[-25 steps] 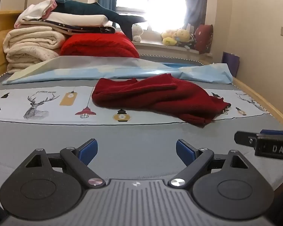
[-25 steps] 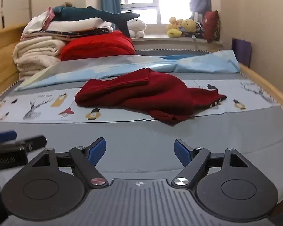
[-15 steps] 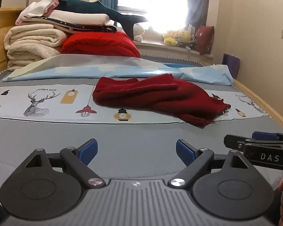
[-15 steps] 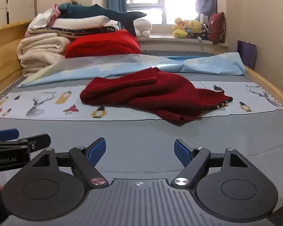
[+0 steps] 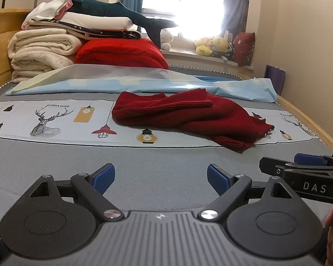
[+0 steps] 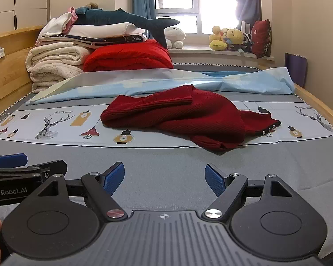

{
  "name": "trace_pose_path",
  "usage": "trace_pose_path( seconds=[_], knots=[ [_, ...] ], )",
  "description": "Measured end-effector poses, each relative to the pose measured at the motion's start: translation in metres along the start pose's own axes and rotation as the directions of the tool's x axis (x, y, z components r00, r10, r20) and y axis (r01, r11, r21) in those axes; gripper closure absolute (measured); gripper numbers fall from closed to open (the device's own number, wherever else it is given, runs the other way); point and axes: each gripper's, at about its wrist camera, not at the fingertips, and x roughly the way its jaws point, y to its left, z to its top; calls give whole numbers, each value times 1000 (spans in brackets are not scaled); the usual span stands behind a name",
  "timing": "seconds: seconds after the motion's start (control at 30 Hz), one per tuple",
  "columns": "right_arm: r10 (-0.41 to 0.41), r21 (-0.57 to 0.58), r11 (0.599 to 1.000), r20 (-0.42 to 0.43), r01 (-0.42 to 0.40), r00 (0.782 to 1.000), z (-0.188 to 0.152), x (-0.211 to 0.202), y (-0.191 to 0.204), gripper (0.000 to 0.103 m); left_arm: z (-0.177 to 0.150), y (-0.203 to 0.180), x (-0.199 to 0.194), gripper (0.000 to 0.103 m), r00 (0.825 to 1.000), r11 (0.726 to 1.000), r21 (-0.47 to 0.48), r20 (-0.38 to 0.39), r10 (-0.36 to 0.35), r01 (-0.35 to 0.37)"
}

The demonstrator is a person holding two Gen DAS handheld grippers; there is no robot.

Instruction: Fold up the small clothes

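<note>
A dark red knitted garment (image 5: 188,115) lies crumpled on the printed strip of the bed sheet, a sleeve folded over its top; it also shows in the right wrist view (image 6: 182,115). My left gripper (image 5: 161,178) hovers open over the grey sheet, well short of the garment, with nothing between its blue pads. My right gripper (image 6: 164,178) is likewise open and empty, at about the same distance from the garment. Each gripper appears at the edge of the other's view: the right gripper (image 5: 304,168) and the left gripper (image 6: 17,166).
A stack of folded blankets (image 6: 55,64) with a red quilt (image 6: 128,55) and a shark plush (image 6: 126,18) fills the far left of the bed. A light blue sheet (image 5: 144,82) lies bunched behind the garment. Wooden bed rails (image 5: 308,124) run along both sides. Soft toys (image 6: 228,37) sit on the sill.
Both grippers have moved a little forward and closer to each other; the other gripper reaches further into each view. The garment has not moved. Both stay open.
</note>
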Motion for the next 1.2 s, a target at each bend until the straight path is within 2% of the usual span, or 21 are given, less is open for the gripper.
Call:
trace_pose_path(
  seconds=[0.2,1.2],
  knots=[
    [-11,3,1000,-1,11,1000,5,-4,15,22,0,0,3,10,1000,1000,3,-1,-3,3],
    [-6,-29,1000,9,6,1000,-4,-3,22,22,-4,0,10,10,1000,1000,18,-3,-19,19]
  ],
)
